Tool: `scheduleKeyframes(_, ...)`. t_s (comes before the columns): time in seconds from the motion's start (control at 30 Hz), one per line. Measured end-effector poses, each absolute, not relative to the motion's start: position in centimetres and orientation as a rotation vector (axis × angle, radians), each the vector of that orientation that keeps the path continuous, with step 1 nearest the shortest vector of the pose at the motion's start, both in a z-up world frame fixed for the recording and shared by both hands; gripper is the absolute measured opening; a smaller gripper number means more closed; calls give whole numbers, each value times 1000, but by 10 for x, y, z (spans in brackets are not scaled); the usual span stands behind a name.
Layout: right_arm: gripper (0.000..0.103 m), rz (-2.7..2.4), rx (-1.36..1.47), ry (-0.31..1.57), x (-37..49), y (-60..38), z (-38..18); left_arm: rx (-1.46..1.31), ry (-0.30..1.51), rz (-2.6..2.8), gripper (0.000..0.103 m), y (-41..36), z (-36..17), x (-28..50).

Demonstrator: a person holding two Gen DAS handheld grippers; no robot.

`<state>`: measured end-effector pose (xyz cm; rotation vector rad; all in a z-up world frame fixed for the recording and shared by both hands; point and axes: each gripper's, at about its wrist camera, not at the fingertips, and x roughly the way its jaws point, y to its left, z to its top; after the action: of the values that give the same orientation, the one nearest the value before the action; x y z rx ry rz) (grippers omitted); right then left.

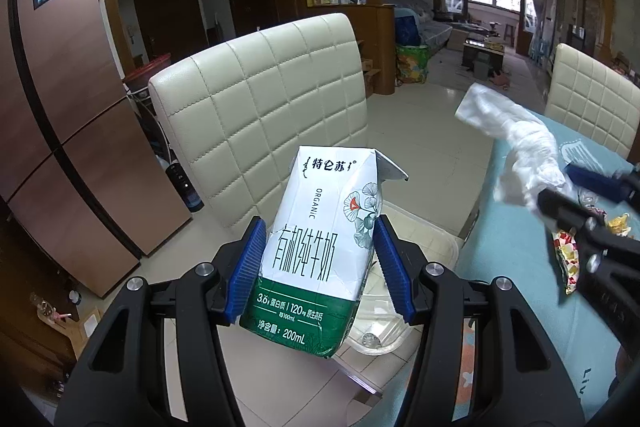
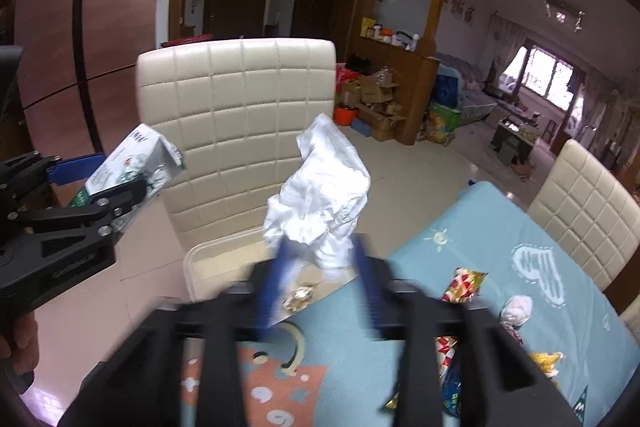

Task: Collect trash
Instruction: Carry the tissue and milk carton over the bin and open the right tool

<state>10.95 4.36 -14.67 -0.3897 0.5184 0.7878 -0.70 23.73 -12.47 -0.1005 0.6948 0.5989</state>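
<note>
My left gripper (image 1: 318, 263) is shut on a white and green 200 mL milk carton (image 1: 320, 243) and holds it upright in the air above the seat of a cream chair (image 1: 260, 99). The carton also shows at the left of the right wrist view (image 2: 132, 167). My right gripper (image 2: 320, 267) is shut on a crumpled white plastic bag (image 2: 320, 199), held up over the table's near corner; the bag shows at the right of the left wrist view (image 1: 516, 139). A clear plastic container (image 1: 376, 339) lies on the chair seat under the carton.
The table has a light blue patterned cloth (image 2: 460, 239) with several snack wrappers (image 2: 464, 285) and a crumpled tissue (image 2: 516, 311) on it. A second cream chair (image 2: 588, 203) stands at the far side. A brown fridge (image 1: 60, 127) stands at the left.
</note>
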Motion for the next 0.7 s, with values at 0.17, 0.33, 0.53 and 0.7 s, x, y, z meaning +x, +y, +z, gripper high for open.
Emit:
scheduleKeyframes(0.17, 76, 763, -375, 461, 110, 40, -145, -102, 707, 612, 57, 240, -131, 1)
scheduleKeyframes(0.33, 76, 765, -379, 500, 113, 30, -155, -113, 724, 595, 57, 234, -134, 10)
scheduleKeyframes(0.53, 76, 715, -345, 561, 123, 8, -163, -80, 726, 538, 57, 216, -133, 28)
scheduleKeyframes(0.7, 76, 669, -319, 593, 133, -9, -166, -68, 721, 498, 57, 205, -134, 41)
